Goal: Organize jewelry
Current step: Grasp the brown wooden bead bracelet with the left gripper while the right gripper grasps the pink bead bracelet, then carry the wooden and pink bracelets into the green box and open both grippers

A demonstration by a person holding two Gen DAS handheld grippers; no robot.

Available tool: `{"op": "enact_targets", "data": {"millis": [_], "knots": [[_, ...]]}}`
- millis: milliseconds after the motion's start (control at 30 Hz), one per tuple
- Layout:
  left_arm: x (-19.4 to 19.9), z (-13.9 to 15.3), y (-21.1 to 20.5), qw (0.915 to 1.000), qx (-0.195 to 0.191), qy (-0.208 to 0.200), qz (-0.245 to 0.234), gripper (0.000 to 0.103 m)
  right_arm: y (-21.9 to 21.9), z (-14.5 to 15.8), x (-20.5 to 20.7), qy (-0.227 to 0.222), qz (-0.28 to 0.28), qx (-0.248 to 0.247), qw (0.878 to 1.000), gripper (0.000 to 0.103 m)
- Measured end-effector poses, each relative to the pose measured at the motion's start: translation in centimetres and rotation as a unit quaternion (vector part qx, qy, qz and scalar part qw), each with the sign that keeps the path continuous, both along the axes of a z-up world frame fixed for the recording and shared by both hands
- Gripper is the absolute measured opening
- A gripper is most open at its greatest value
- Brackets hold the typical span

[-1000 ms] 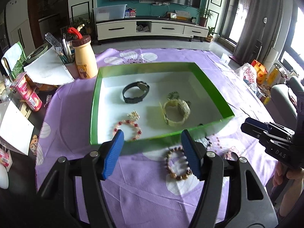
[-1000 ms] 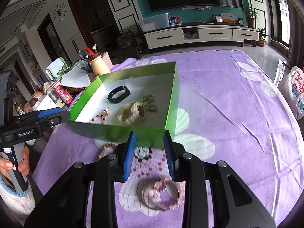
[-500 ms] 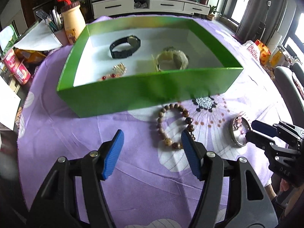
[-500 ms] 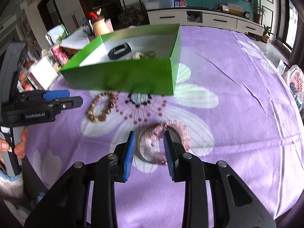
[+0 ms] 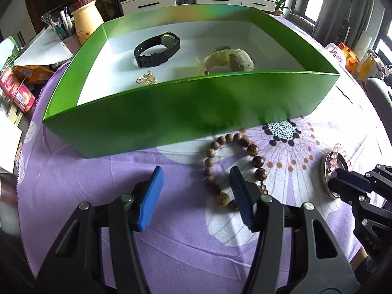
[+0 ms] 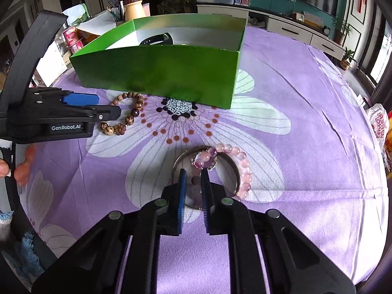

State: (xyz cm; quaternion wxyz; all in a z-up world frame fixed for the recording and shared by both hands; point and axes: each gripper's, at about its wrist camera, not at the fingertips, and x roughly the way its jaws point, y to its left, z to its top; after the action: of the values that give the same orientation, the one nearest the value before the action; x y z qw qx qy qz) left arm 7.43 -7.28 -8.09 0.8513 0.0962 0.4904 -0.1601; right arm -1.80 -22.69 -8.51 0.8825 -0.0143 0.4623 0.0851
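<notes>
Right wrist view: right tongs [image 6: 193, 174] just narrowed, nearly clenched on the pink bead bracelet [image 6: 241, 165] in front of the green box [image 6: 159, 71]. Left tongs [image 5: 194, 180] released, closing a bit, straddling the wooden bead bracelet [image 5: 213, 161] w/o pinching it, near box front wall.
</notes>
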Motion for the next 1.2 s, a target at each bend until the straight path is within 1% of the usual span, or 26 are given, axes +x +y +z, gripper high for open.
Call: {"op": "enact_targets", "data": {"millis": [67, 100, 133, 167, 200, 233, 267, 367, 533, 733, 833, 900, 967, 1200], "knots": [[-0.1, 0.1, -0.4, 1.0000, -0.001, -0.003, -0.009, 0.043, -0.3, -0.1, 0.0, -0.002, -0.003, 0.010, 1.000, 0.007], [-0.2, 0.1, -0.6, 0.9999, -0.001, -0.003, -0.014, 0.035, -0.4, 0.0, -0.1, -0.003, -0.004, 0.016, 1.000, 0.007], [-0.4, 0.2, -0.9, 0.9997, -0.001, -0.006, -0.022, 0.025, -0.8, 0.1, -0.2, -0.004, -0.007, 0.031, 0.999, 0.007], [-0.5, 0.2, -1.1, 0.9996, -0.001, -0.007, -0.026, 0.020, -1.2, 0.3, -0.2, -0.004, -0.010, 0.046, 0.999, 0.007], [-0.5, 0.2, -1.3, 0.9995, -0.001, -0.008, -0.029, 0.013, -1.9, 0.6, -0.3, -0.006, -0.018, 0.072, 0.997, 0.007], [-0.6, 0.2, -1.4, 0.9995, -0.002, -0.007, -0.031, 0.009, -2.4, 0.9, -0.3, -0.009, -0.024, 0.085, 0.996, 0.007], [-0.6, 0.2, -1.5, 0.9995, -0.004, -0.005, -0.031, 0.007, -3.1, 1.4, -0.4, -0.014, -0.032, 0.108, 0.994, 0.007], [-0.8, 0.5, -1.1, 0.9993, -0.021, 0.000, -0.031, 0.007, -4.5, 2.6, -0.8, -0.029, -0.046, 0.152, 0.987, 0.007], [-1.3, 2.3, -0.1, 0.9979, -0.054, -0.010, -0.036, 0.007, -5.6, 4.1, -1.2, -0.048, -0.056, 0.200, 0.977, 0.007], [-1.6, 4.3, 1.3, 0.9959, -0.084, -0.015, -0.031, 0.007, -5.0, 6.2, -1.3, -0.068, -0.041, 0.213, 0.974, 0.007], [-1.4, 4.1, 1.7, 0.9964, -0.081, -0.012, -0.022, 0.007, -4.4, 6.9, -1.5, -0.075, -0.031, 0.218, 0.972, 0.007], [-1.3, 4.0, 2.1, 0.9960, -0.088, -0.003, -0.015, 0.007, -4.0, 7.2, -1.4, -0.079, -0.025, 0.224, 0.971, 0.007], [-1.5, 4.3, 2.4, 0.9956, -0.093, -0.004, -0.014, 0.007, -3.7, 7.4, -1.3, -0.081, -0.019, 0.227, 0.970, 0.007], [-2.3, 7.3, 3.6, 0.9934, -0.108, -0.034, -0.017, 0.007, -3.0, 7.9, -0.7, -0.087, -0.012, 0.239, 0.967, 0.007]]}}
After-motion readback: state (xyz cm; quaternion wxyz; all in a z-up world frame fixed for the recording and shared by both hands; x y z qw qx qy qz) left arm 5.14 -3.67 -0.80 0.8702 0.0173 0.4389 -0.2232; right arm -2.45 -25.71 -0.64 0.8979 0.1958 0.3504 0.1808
